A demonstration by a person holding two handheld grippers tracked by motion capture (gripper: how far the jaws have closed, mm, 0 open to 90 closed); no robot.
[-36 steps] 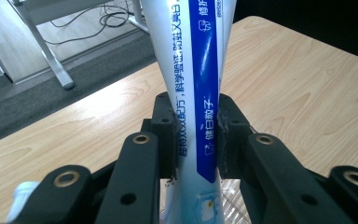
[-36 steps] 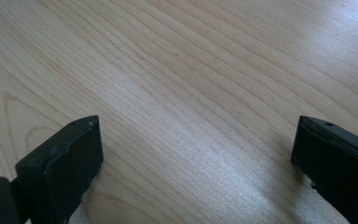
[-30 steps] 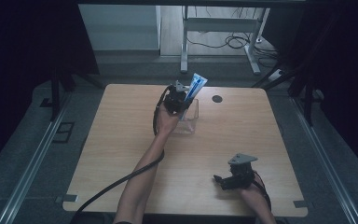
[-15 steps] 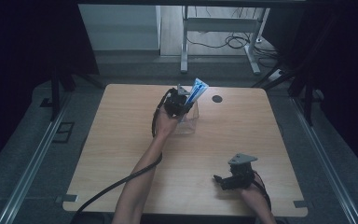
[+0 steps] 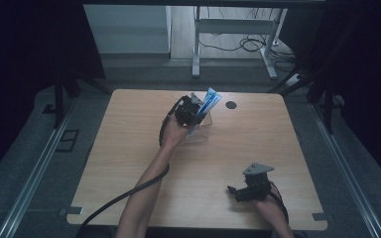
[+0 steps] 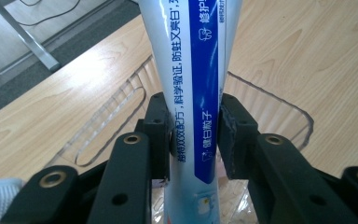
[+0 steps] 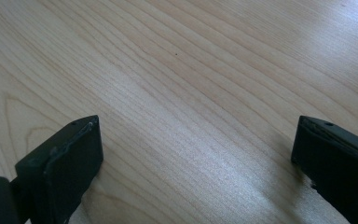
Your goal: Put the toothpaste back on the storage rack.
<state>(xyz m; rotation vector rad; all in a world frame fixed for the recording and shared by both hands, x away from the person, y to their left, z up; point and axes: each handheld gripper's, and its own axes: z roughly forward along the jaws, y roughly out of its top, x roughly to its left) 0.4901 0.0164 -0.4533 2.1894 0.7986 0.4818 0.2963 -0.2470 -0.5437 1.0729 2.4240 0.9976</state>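
High view: left gripper (image 5: 194,110) is holding a blue-and-white toothpaste tube (image 5: 209,100) over the clear plastic bin (image 5: 201,133) at the table's far middle. Left gripper view: jaws are clamping the tube (image 6: 200,93). Right gripper view: right gripper (image 7: 196,154) is gaping wide, holding nothing, over the wooden table (image 7: 191,70).

right gripper (image 7: 196,154) had its jaws spread wide, just bare wooden table (image 7: 191,70) between and ahead of them.
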